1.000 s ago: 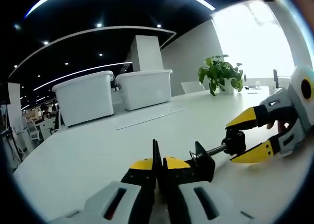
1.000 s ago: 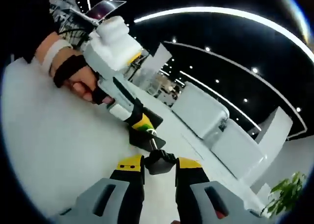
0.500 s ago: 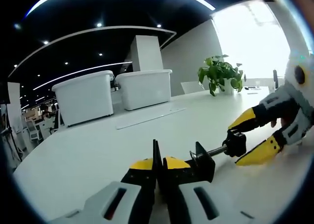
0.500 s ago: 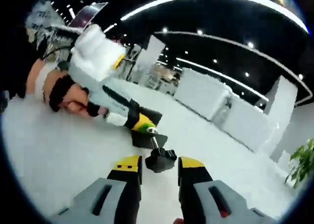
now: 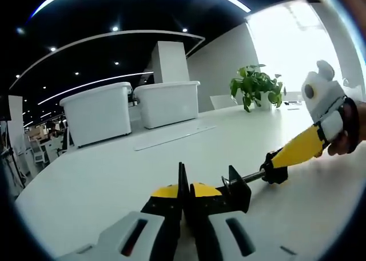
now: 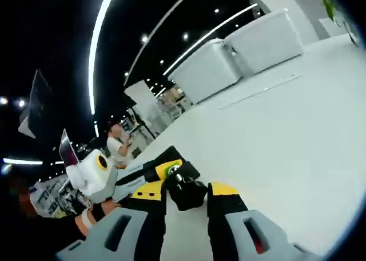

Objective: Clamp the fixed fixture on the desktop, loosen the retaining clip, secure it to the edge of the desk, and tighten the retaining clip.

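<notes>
Both grippers grip the black fixture on the white desk.

Left of the fixture's screw, the left gripper (image 5: 182, 193) has its jaws pressed shut on the fixture (image 5: 231, 188) body; right of it, the right gripper (image 5: 284, 158) jaws are closed around the knob (image 6: 184, 191), on the desk (image 5: 114, 175) in front of two white bins (image 5: 131, 109).

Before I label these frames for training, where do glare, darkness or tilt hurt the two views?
Left gripper view: the window behind the potted plant is blown out white, the ceiling is near black, yet the clamp stays crisp. Right gripper view: the horizon is steeply rolled, the left side is murky, and the storage bins bend with fisheye distortion.
</notes>
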A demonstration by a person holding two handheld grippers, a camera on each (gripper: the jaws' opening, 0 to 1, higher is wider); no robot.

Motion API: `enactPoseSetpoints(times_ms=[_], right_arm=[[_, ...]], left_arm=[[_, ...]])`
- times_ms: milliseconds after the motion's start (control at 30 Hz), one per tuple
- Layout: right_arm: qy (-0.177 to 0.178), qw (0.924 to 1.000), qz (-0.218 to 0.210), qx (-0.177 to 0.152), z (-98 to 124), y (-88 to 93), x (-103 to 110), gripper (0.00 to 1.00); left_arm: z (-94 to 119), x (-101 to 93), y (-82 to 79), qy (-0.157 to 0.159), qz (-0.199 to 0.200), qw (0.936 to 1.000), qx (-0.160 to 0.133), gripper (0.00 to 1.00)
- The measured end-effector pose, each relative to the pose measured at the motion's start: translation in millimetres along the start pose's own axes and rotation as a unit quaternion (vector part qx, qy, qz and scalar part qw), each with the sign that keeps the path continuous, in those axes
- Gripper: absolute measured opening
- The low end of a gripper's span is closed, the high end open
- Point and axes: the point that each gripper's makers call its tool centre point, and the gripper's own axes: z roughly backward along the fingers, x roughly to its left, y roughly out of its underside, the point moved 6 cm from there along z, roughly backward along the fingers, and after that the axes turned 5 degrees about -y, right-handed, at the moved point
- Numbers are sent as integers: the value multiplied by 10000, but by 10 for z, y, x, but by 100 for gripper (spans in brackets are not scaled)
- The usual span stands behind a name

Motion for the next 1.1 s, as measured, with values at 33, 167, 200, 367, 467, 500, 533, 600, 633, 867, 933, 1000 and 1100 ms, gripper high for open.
enactPoseSetpoints(times_ms=[33,167,200,367,467,500,533,600,633,867,933,1000,1100], right_arm=[[-35,9996,-287,16,-5,5,-6,24],[-158,9989,-434,78,4,35,-11,23],[-159,9990,-408,90,6,35,-1,22],[144,9849,1722,143,15,12,137,21],[302,9584,2835,134,13,52,228,21],[345,9470,3190,140,16,68,249,21],[362,9271,3729,134,11,68,260,21],[501,8859,4610,147,9,107,304,21],[574,8646,4990,149,7,125,328,21],[840,7267,6815,182,-6,232,374,22],[839,7484,6575,219,-19,186,331,22],[731,7638,6404,331,-23,155,315,23],[495,8586,5100,181,8,110,356,30]], left_arm=[[0,3,1,-1,0,10000,1,6],[-2,0,-3,13,-7,10000,-17,6],[-2,-1,-3,20,-14,10000,-18,6],[-3,1,3,23,-28,10000,-5,6],[-7,4,4,10,-23,10000,-3,6],[-5,3,3,10,-15,10000,-6,6],[-6,2,2,12,-7,10000,-11,6],[-7,4,2,11,-10,10000,-12,6],[-8,6,3,9,-10,10000,-7,6],[-10,11,5,-3,-5,10000,5,6],[-8,13,6,-6,-7,10000,2,6],[-8,13,6,-10,-12,10000,4,6],[-5,12,8,2,-7,10000,4,6]])
